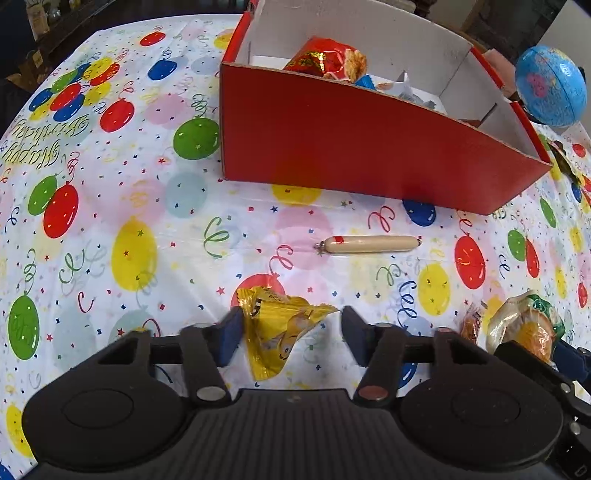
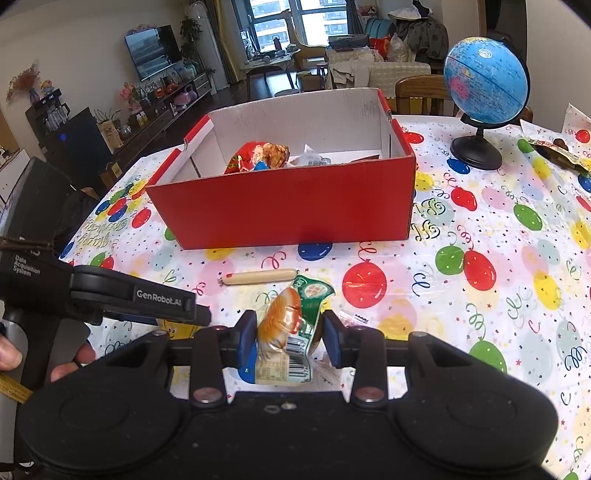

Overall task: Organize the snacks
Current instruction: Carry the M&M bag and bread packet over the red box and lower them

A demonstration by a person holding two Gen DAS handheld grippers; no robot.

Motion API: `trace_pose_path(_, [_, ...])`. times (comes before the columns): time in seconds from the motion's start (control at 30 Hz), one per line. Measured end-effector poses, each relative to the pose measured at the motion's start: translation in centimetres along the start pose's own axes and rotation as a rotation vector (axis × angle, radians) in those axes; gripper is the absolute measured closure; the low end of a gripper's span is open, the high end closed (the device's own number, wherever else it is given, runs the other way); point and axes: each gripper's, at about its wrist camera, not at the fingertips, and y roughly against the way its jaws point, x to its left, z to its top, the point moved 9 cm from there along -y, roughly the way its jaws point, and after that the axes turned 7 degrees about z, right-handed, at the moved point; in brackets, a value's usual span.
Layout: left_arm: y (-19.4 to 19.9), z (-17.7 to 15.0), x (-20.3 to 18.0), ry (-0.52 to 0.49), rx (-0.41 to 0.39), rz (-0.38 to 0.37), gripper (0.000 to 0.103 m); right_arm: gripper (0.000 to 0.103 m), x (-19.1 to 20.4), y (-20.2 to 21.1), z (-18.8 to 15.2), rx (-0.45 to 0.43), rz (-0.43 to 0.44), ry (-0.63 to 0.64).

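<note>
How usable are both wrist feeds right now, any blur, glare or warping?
Left wrist view: fisheye bends the red box edges into curves; the tablecloth looks washed out and soft; the sausage stick is sharp. Right wrist view: bright window behind, corners vignetted dark, globe and box crisp.

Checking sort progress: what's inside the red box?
The box holds a red snack bag and a white packet. Its front wall hides the floor and anything lower.

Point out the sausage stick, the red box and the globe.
sausage stick point(image 1: 369, 244), left wrist view, middle of its beige casing
red box point(image 2: 284, 214), right wrist view, centre of its near red wall
globe point(image 2: 485, 61), right wrist view, blue sphere above its stand
</note>
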Motion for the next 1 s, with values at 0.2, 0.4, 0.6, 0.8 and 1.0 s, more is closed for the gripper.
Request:
trace_pose_path(0.2, [0.2,-0.2,0.4,0.010,-0.012,0.028,0.070,0.066,-0.2,-0.1,0.0,0.001,-0.001,0.000])
trace_pose_path(0.4, [1.7,0.1,0.9,0.021,-0.035,0.023,0.070,0.066,0.0,0.3,-0.2,-0.008,0.000,-0.006])
trace_pose_path(0.6, [4.8,-0.1,1.4,0.015,-0.068,0.012,0.070,0.066,0.6,2.1,0.2,-0.051,0.000,-0.011])
trace_pose_path(0.8, [9.0,0.5,1.5,-0.001,-0.161,-0.004,0.070,0.066,1.8,4.6,1.0,-0.115,0.002,-0.006])
trace_pose_path(1.0, [13.3,1.6,0.7,-0.044,-0.258,-0.039,0.070,0.066,3.2,6.9,2.7,-0.176,0.003,0.012])
